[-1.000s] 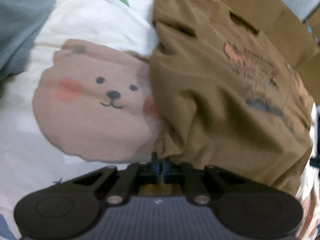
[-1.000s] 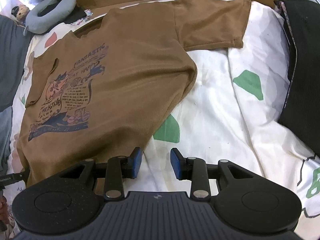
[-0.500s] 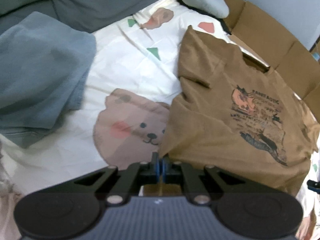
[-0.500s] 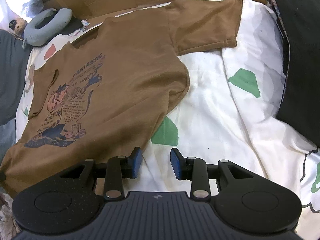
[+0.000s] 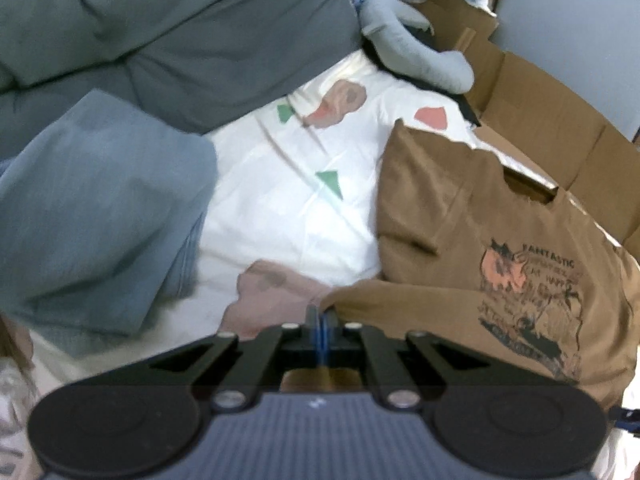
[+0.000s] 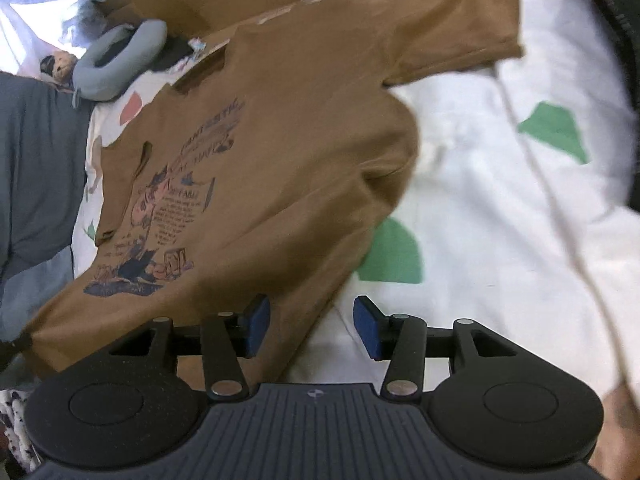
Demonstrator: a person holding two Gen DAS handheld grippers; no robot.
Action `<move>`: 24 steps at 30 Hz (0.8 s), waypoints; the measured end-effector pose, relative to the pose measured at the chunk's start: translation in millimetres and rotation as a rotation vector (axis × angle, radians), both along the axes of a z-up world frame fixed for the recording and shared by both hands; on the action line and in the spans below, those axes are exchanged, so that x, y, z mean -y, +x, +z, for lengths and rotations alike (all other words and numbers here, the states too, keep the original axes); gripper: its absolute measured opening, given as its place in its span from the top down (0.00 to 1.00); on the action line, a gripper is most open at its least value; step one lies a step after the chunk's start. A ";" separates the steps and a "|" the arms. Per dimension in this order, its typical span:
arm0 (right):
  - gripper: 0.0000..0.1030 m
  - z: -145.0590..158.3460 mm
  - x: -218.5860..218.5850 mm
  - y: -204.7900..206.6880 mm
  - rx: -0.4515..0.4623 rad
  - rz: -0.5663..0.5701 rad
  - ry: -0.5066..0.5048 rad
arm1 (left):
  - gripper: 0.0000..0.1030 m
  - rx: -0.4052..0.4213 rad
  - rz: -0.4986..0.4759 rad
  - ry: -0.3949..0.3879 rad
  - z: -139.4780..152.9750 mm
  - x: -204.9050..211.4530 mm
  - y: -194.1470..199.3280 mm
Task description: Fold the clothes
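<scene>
A brown T-shirt with a printed cartoon graphic lies face up on a white patterned bedsheet. My left gripper is shut on the shirt's bottom hem corner and holds it lifted. In the right wrist view the same shirt spreads from lower left to upper right, one sleeve at the top right. My right gripper is open, its blue pads on either side of the shirt's lower right hem edge, not closed on it.
A blue-grey folded cloth and a dark grey duvet lie to the left. A grey neck pillow and flattened cardboard lie beyond the shirt. A black item borders the right.
My left gripper has lifted and pulled back with the hem corner, so more of the bed shows. My right gripper has moved in toward the shirt's hem and its jaws stand wider.
</scene>
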State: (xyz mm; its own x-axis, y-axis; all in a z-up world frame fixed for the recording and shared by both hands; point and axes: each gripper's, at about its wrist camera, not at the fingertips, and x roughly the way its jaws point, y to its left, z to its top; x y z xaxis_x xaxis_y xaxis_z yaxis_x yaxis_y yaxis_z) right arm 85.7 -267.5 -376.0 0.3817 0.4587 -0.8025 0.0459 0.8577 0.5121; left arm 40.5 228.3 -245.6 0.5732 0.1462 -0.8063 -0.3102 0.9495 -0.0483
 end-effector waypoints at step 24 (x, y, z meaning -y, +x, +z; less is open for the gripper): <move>1.00 95.5 61.3 -12.8 0.062 -0.049 -0.095 | 0.50 0.162 -0.089 -0.018 211.2 0.1 67.1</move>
